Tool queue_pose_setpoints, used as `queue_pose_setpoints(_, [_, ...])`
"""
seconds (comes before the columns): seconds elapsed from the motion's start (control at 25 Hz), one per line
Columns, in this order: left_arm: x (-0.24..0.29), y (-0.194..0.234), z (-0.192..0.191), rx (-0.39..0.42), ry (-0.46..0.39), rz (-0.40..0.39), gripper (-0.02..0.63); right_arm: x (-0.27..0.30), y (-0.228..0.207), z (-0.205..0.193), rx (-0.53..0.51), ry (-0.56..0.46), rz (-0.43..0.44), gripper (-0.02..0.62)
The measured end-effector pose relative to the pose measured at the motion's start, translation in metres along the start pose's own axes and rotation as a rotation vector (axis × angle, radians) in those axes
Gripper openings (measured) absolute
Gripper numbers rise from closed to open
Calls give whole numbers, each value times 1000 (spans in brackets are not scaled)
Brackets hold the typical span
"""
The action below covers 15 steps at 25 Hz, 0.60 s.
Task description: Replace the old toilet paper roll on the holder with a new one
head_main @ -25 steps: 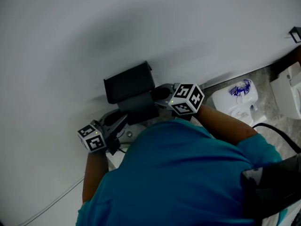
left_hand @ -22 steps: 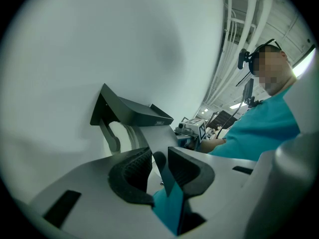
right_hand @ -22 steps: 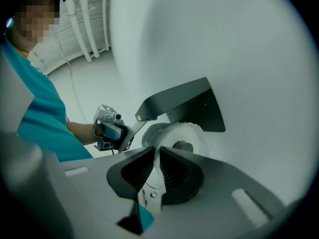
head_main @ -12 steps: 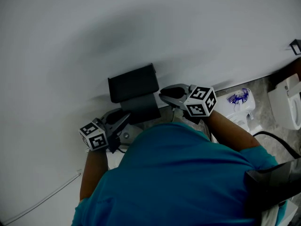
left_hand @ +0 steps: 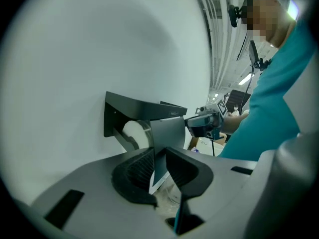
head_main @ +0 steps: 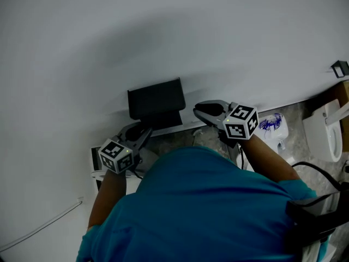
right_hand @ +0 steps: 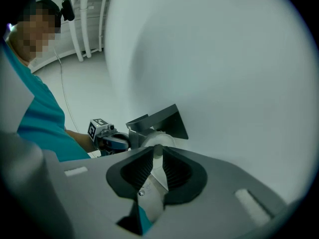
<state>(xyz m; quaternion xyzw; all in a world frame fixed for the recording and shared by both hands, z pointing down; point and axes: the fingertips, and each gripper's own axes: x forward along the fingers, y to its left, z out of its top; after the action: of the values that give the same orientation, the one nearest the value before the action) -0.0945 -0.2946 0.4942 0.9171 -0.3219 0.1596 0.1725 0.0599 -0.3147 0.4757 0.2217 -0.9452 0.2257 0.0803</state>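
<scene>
- 2 pairs of tongs work at 1 black holder (head_main: 155, 98) fixed to a white wall (head_main: 163, 26), 1 pair in each of the person's hands
- The left tongs (left_hand: 158, 152) have just been closing and are clamped on the holder's front flap (left_hand: 169, 128); the flap's lower edge runs down between the ribbed pads (left_hand: 141, 166) and fills the gap
- The right tongs (right_hand: 157, 151) are clenched almost fully, with only a narrow slit between the pads; a pale strip shows in that slit, and I cannot tell what it is
- In the right gripper view the tips of the right tongs point at the near end of the roll (left_hand: 135, 132), which shows white just past them
- In the head view the right tongs sit just beside the holder's right side, and the left tongs come in from below and to the left
- The roll is in the holder, on a bracket (left_hand: 127, 139) under the tilted lid (left_hand: 144, 106) and partly behind the flap
- Each pair carries 1 marker cube, the left cube (head_main: 116, 156) and the right cube (head_main: 241, 121)
- The person's teal shirt (head_main: 207, 206) fills the lower part of the head view
- Past the right tongs, 1 white packet (head_main: 271, 124) with blue print lies on the mottled grey floor (head_main: 297, 111), near the foot of the wall
</scene>
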Motion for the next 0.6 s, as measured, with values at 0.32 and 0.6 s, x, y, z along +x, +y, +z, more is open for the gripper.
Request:
queue_pose_setpoints(0.32, [-5, -9, 2, -34, -61, -57, 88, -6, 2, 16, -23, -11, -5, 34])
queue_pose_setpoints(0.6, [-40, 9, -6, -73, -127, -39, 138, -9, 6, 46, -71, -66, -5, 35])
